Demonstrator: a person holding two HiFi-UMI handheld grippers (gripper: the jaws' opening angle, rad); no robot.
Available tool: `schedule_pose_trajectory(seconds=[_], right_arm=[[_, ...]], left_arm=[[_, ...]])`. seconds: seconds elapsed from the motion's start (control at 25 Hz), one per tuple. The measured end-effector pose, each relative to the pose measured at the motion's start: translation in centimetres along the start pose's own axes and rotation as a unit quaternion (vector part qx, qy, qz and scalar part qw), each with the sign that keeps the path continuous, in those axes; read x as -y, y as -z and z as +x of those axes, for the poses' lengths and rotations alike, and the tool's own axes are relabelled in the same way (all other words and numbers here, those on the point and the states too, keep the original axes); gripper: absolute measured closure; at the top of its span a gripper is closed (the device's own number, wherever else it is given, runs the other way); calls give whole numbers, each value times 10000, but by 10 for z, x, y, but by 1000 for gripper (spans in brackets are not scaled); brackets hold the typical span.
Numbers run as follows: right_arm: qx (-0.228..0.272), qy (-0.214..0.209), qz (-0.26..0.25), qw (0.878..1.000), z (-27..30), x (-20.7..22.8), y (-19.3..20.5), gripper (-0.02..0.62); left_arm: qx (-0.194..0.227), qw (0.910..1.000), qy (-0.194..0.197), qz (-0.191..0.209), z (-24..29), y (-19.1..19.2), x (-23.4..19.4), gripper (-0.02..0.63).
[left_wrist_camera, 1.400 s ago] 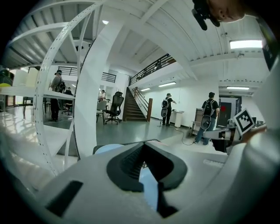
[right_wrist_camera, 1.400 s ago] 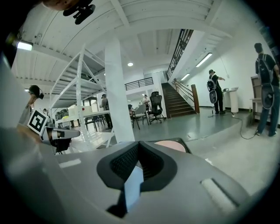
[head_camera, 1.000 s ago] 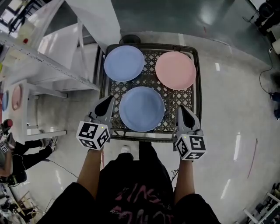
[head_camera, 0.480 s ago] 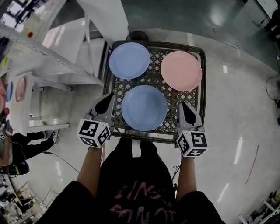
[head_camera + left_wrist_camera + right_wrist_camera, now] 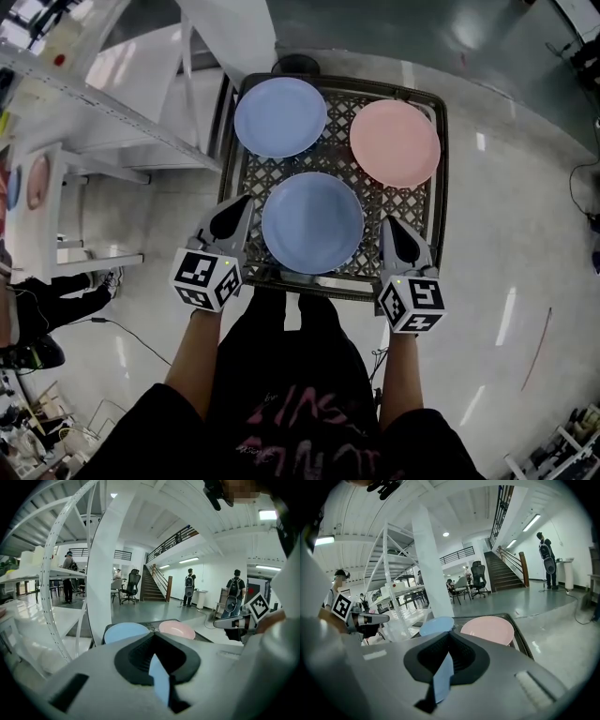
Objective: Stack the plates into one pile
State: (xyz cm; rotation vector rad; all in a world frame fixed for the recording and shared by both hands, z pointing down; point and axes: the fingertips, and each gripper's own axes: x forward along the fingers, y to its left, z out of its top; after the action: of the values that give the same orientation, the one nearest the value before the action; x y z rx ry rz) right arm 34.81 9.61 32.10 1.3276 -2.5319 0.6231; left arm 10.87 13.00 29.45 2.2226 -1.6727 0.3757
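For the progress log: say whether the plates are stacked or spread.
Spread: near blue plate, far blue plate and pink plate each lie alone on the lattice tabletop.

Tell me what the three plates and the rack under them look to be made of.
Near blue plate, far blue plate, pink plate: probably plastic or melamine with a matte finish, going by the flat pastel colour and lack of sharp glare. Glazed ceramic is not ruled out.
Rack: dark open lattice with a raised rim, likely moulded plastic, possibly coated metal.

Blk tee [image 5: 291, 375] w/ pink print
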Motion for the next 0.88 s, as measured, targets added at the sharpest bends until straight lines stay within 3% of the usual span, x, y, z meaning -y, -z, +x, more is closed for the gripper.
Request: schedule_pose_trajectory(seconds=[0.88], right_arm=[[-940,440,207,9944,27,3,88,583]], left_arm=[[-786,9960,372,-199,35,87,-23,606]])
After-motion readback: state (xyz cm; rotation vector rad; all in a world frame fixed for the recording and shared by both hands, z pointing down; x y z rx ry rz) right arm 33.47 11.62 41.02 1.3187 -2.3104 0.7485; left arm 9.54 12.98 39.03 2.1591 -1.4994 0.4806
